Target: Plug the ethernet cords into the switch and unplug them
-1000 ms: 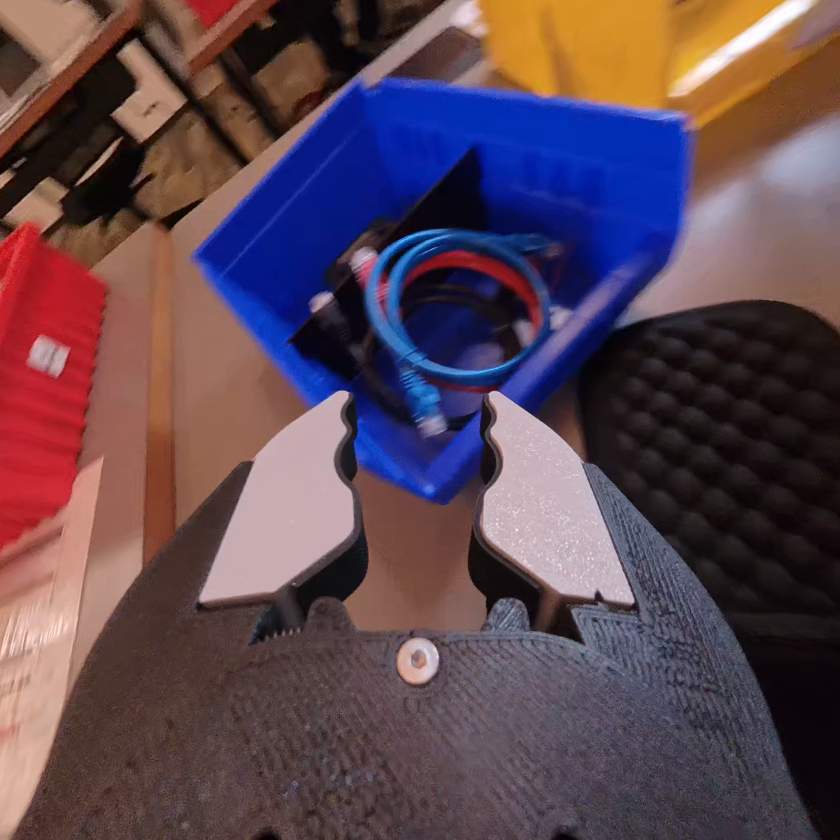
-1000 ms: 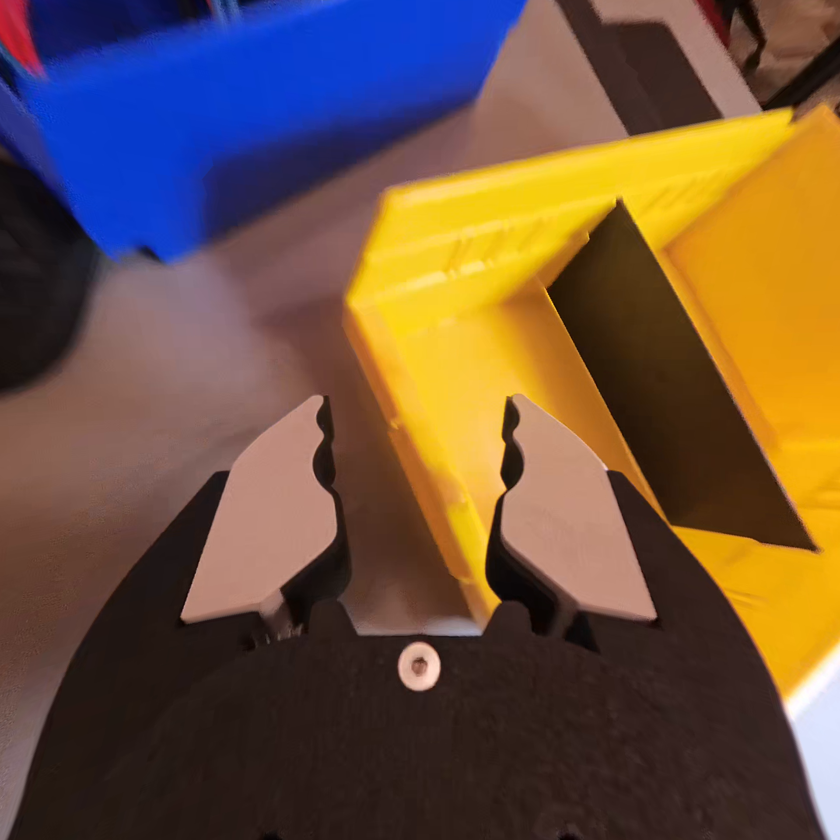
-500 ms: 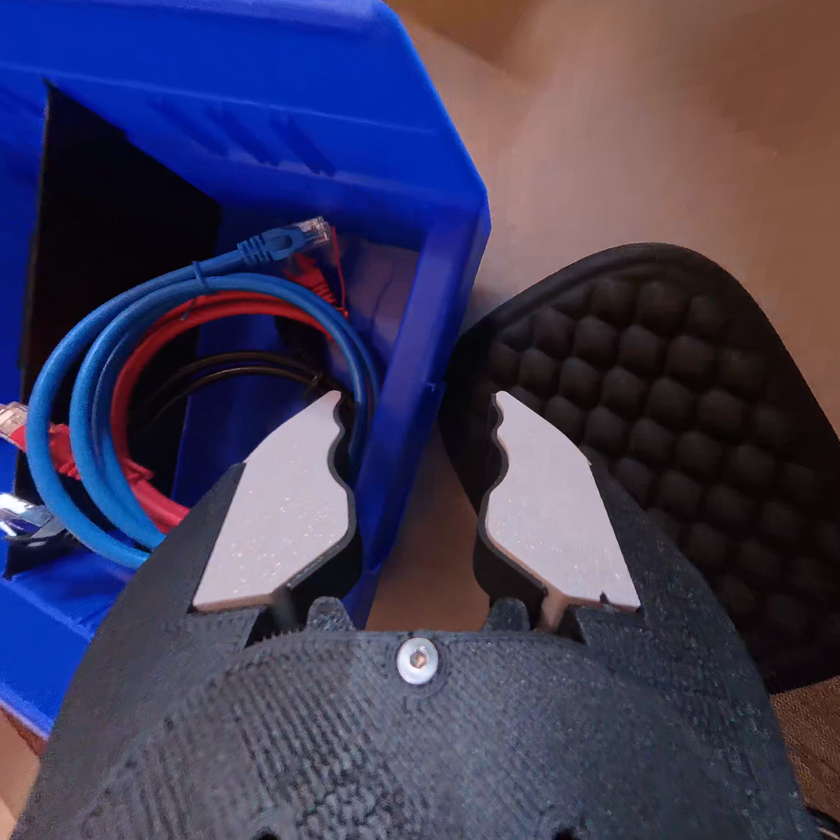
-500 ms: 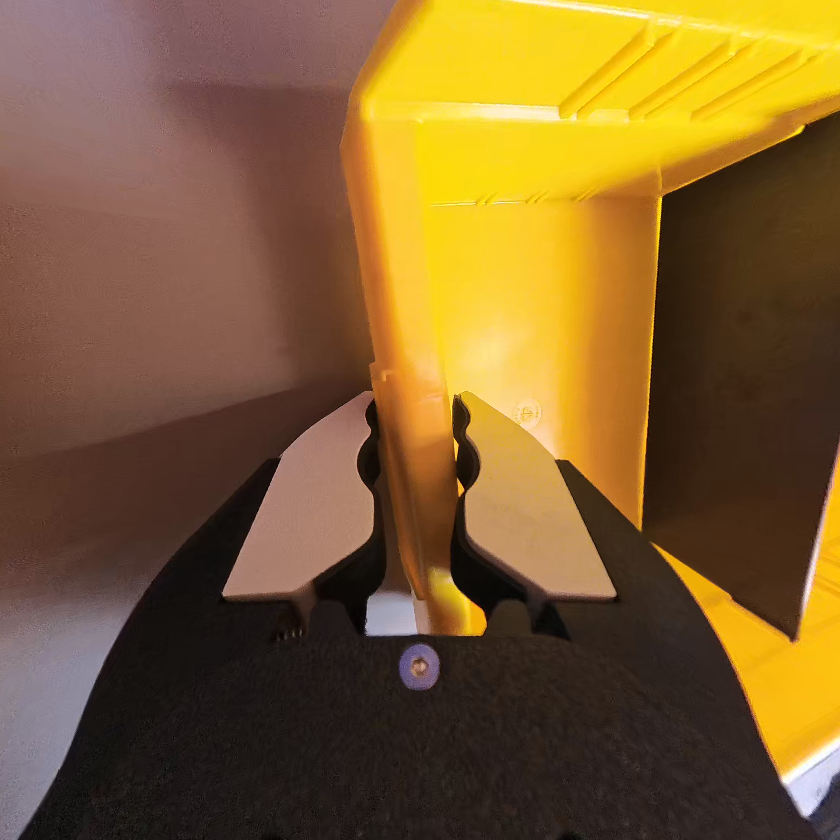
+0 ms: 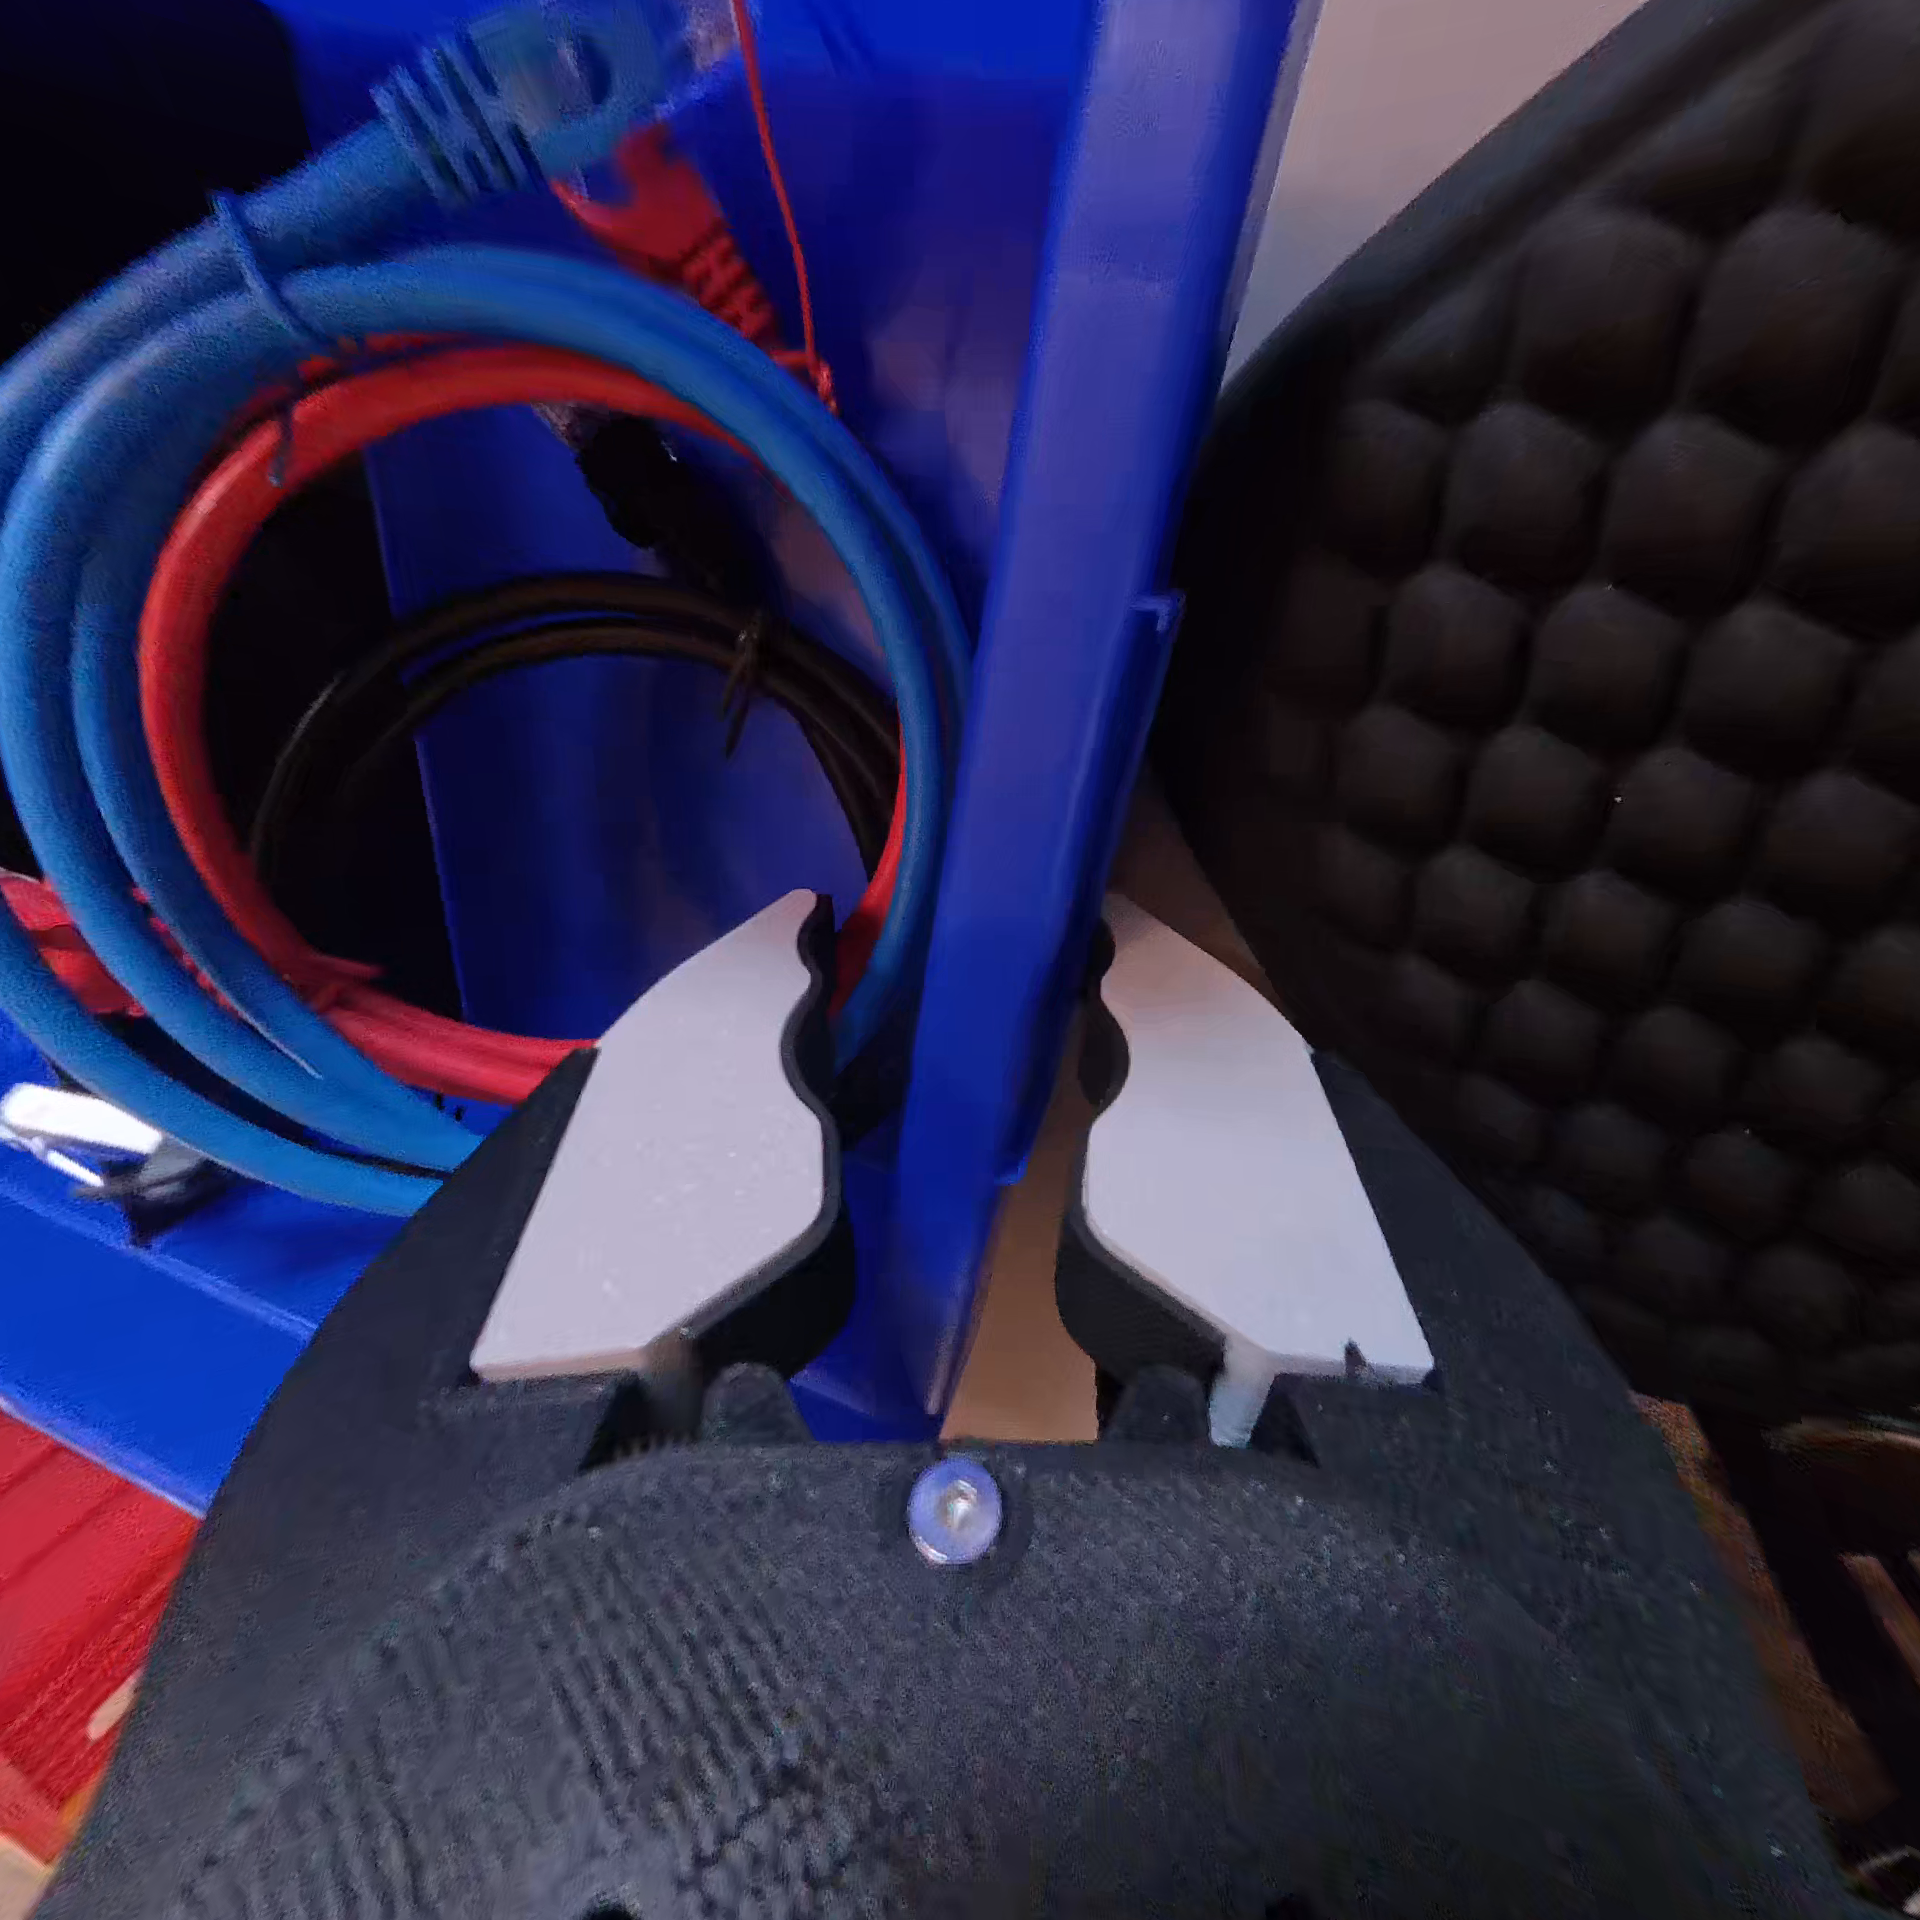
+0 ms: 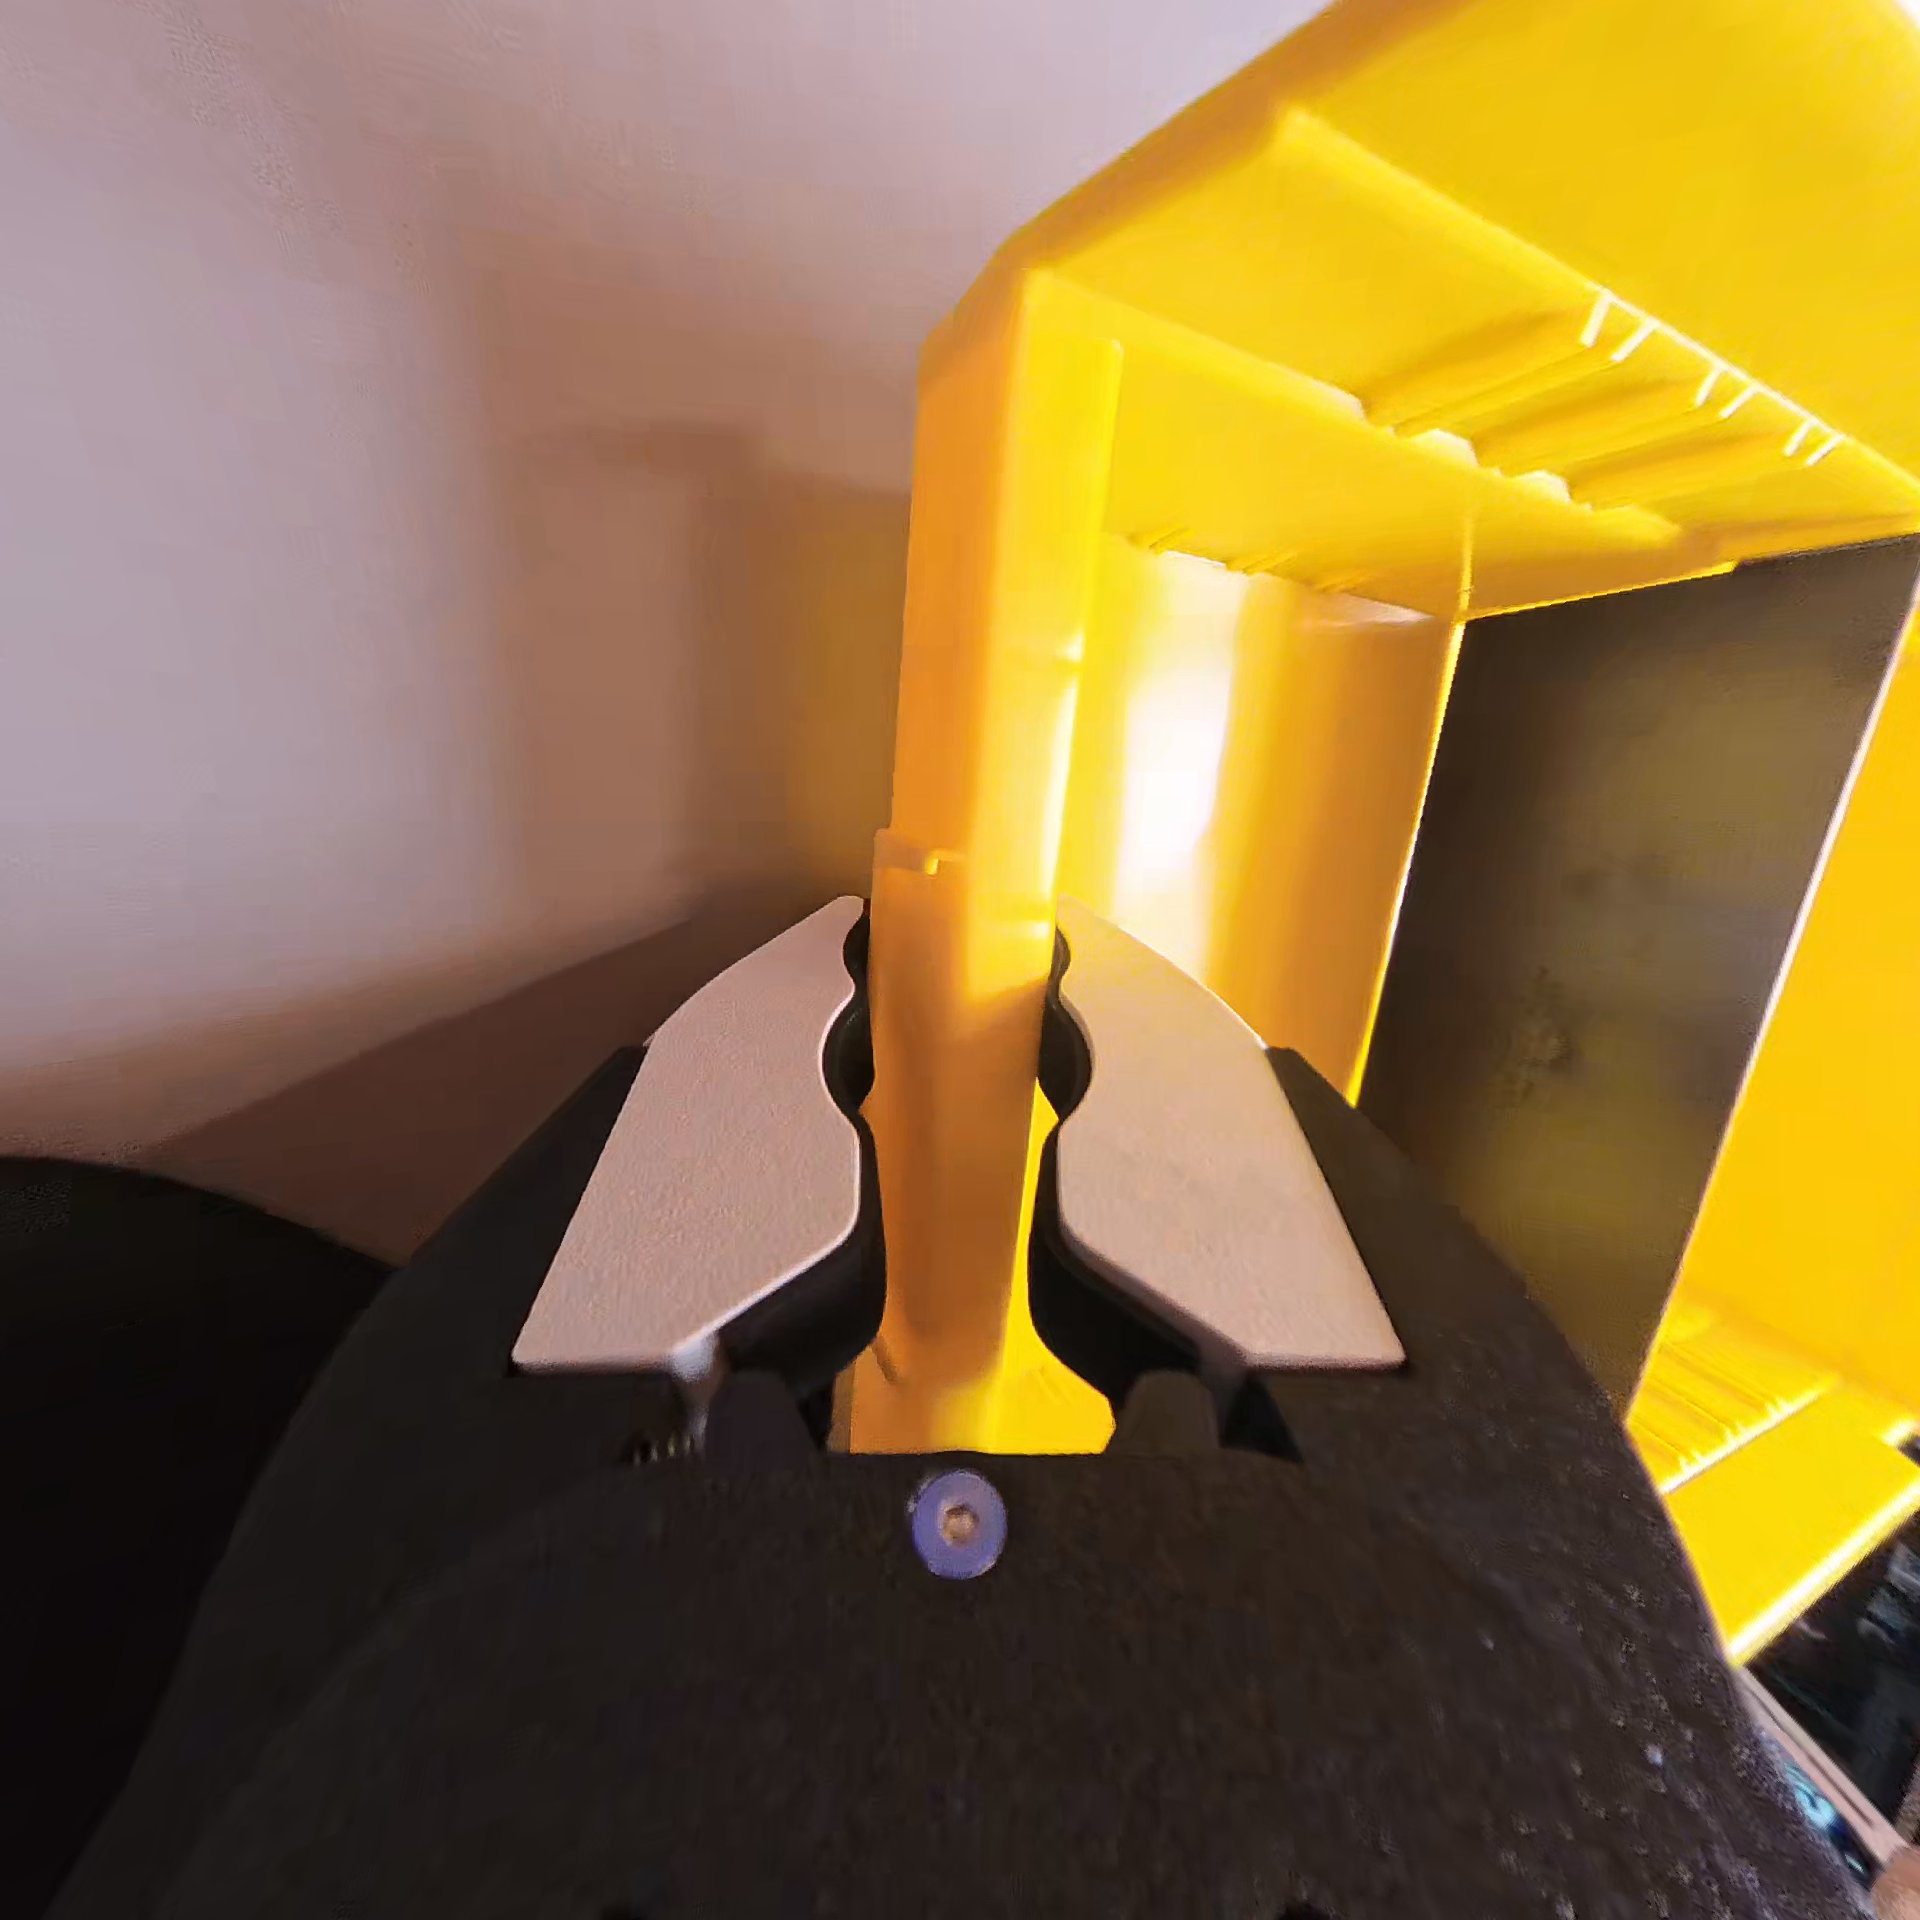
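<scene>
Your left gripper (image 5: 961, 925) straddles the side wall of the blue bin (image 5: 1049, 727), fingers set fairly wide: one inside among the cords, one outside, with a gap visible on the outer side, so the wall is not pinched. Your right gripper (image 6: 954, 925) is closed tight on the side wall of the yellow bin (image 6: 987, 644).

Three coiled ethernet cords lie in the blue bin, at 9 to 11 o'clock from the left fingertips: a blue cord (image 5: 125, 644) outermost, a red cord (image 5: 436, 379) inside it, a black cord (image 5: 582, 613) innermost. The blue cord's plug (image 5: 520, 104) sits blurred at 11 o'clock, far end.

A black quilted pad (image 5: 1579, 675) lies at 2 o'clock, just beside the blue bin.

The yellow bin holds one dark divider panel (image 6: 1621, 935) at 3 o'clock; its near compartment shows only bare yellow plastic.
</scene>
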### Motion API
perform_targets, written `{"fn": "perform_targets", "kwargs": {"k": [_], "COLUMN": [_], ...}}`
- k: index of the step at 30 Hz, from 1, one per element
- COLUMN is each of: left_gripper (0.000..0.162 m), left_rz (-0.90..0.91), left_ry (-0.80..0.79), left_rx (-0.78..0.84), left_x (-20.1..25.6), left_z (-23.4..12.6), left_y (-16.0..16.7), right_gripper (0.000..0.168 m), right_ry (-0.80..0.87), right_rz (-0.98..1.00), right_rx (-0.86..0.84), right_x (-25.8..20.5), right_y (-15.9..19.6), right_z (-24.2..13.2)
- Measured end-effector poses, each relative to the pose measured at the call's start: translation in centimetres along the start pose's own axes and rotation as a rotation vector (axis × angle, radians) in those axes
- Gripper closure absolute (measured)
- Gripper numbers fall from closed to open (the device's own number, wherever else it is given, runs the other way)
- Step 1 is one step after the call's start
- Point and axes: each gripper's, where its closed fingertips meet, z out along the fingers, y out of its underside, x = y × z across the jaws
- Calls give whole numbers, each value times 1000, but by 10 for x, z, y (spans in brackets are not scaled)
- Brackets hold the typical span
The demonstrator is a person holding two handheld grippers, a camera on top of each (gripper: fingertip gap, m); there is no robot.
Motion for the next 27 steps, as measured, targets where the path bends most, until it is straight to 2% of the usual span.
{"fn": "perform_targets", "kwargs": {"k": [3,8,18,21,25,27], "left_gripper": [120,127,131,131,128,118], "left_rz": [-9,-70,-108,-132,-167,-212], "left_ry": [0,-68,-155,-164,-160,-116], "left_rx": [-20,6,17,38,87,173], "left_x": [-2,-24,-90,-105,-113,-109], "left_z": [2,11,35,40,43,35], "left_y": [-8,-29,-59,-65,-67,-73], "right_gripper": [140,139,136,130,129,129], "right_ry": [13,48,82,150,183,156], "right_rz": [14,8,43,79,284,397], "right_rx": [7,25,111,185,433,552], "right_x": [26,58,86,91,97,94], "right_y": [8,2,-25,-34,-51,-56], "right_z": [10,28,43,33,-8,-30]}}
